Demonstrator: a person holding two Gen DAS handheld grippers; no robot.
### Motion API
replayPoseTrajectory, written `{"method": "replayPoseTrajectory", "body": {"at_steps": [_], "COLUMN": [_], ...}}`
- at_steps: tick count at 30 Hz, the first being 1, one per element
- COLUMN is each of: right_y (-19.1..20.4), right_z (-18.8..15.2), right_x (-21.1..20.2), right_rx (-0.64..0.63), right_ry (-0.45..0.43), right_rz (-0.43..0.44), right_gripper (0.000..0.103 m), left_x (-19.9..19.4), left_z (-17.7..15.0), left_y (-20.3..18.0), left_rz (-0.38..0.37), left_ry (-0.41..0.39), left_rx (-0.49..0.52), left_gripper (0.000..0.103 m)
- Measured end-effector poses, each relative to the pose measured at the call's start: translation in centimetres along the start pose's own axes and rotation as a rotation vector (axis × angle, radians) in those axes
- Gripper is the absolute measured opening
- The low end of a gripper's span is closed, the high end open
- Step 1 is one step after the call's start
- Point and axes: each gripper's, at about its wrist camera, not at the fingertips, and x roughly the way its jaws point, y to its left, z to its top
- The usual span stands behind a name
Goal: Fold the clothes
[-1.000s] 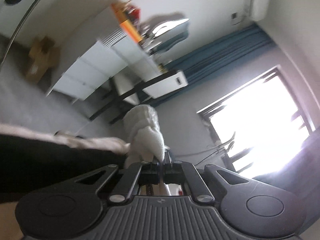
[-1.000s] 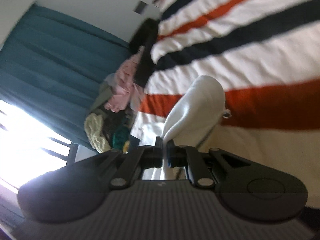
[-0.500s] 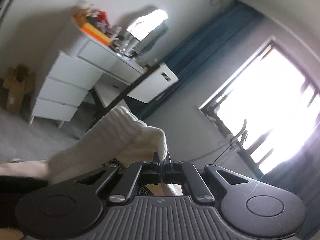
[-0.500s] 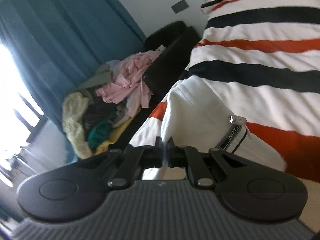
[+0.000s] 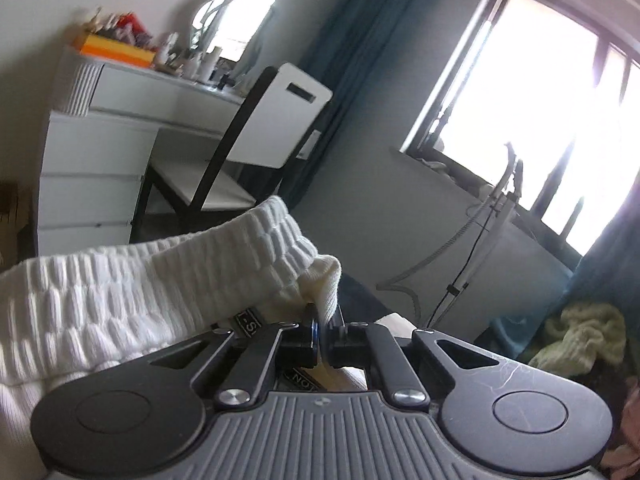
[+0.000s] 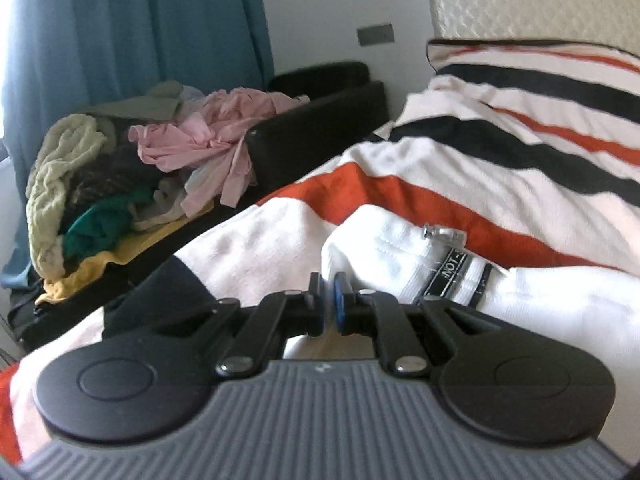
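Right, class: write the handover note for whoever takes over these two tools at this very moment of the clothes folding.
Left tool: shut on the white garment, pinching a corner beside its ribbed waistband.
Right tool: shut on the same white garment, at an edge near the metal-tipped drawstring.
Where things are: the garment is partly laid on the striped blanket on the bed. A pile of unfolded clothes waits on the dark bench beside the bed.
Done: garment brought to the bed, held at two points.
Left: lay it flat, fold it, then work through the pile.
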Motion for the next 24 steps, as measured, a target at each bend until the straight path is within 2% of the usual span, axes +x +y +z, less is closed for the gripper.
{"method": "replayPoseTrajectory", "body": {"at_steps": [2, 4, 5, 6, 7, 8, 10, 11, 13, 15, 17, 24], "right_y": [-0.4, -1.0, -1.3, -1.7, -2.2, -2.8, -4.3, -5.1, -7.3, -9.9, -12.3, -19.4], "right_z": [0.2, 0.6, 0.8, 1.1, 1.3, 1.4, 1.6, 1.5, 1.3, 0.9, 0.5, -0.4], "right_x": [-0.3, -1.1, -1.6, -2.1, -2.9, -4.1, -6.4, -7.5, -9.6, -11.2, -12.6, -16.6], "right_rx": [0.016, 0.031, 0.039, 0.046, 0.054, 0.062, 0.08, 0.093, 0.143, 0.228, 0.299, 0.459], "right_ry": [0.004, 0.017, 0.025, 0.033, 0.034, 0.023, -0.001, -0.006, 0.019, 0.078, 0.126, 0.222], "right_rz": [0.019, 0.048, 0.064, 0.08, 0.101, 0.128, 0.174, 0.192, 0.223, 0.263, 0.298, 0.35], "right_gripper": [0.011, 0.015, 0.024, 0.029, 0.041, 0.057, 0.074, 0.077, 0.077, 0.077, 0.077, 0.08], "left_x": [-0.1, -1.3, -2.0, -2.7, -3.5, -4.3, -6.0, -7.1, -9.2, -11.1, -12.7, -17.1], "left_z": [0.1, 0.5, 0.7, 0.8, 1.0, 1.0, 0.7, 0.4, -0.1, -0.1, 0.3, 0.2], "left_y": [0.5, 1.3, 1.8, 2.2, 2.7, 3.1, 3.9, 4.2, 5.2, 6.7, 8.5, 14.4], "left_rz": [-0.017, -0.037, -0.056, -0.081, -0.106, -0.127, -0.162, -0.168, -0.165, -0.186, -0.207, -0.175], "left_ry": [0.017, 0.031, 0.039, 0.049, 0.058, 0.062, 0.065, 0.059, 0.061, 0.083, 0.117, 0.26], "left_rx": [-0.025, -0.046, -0.051, -0.055, -0.059, -0.051, -0.024, -0.006, 0.011, -0.012, -0.061, -0.275], "left_gripper": [0.01, 0.017, 0.023, 0.037, 0.055, 0.06, 0.06, 0.061, 0.07, 0.072, 0.072, 0.078]}}
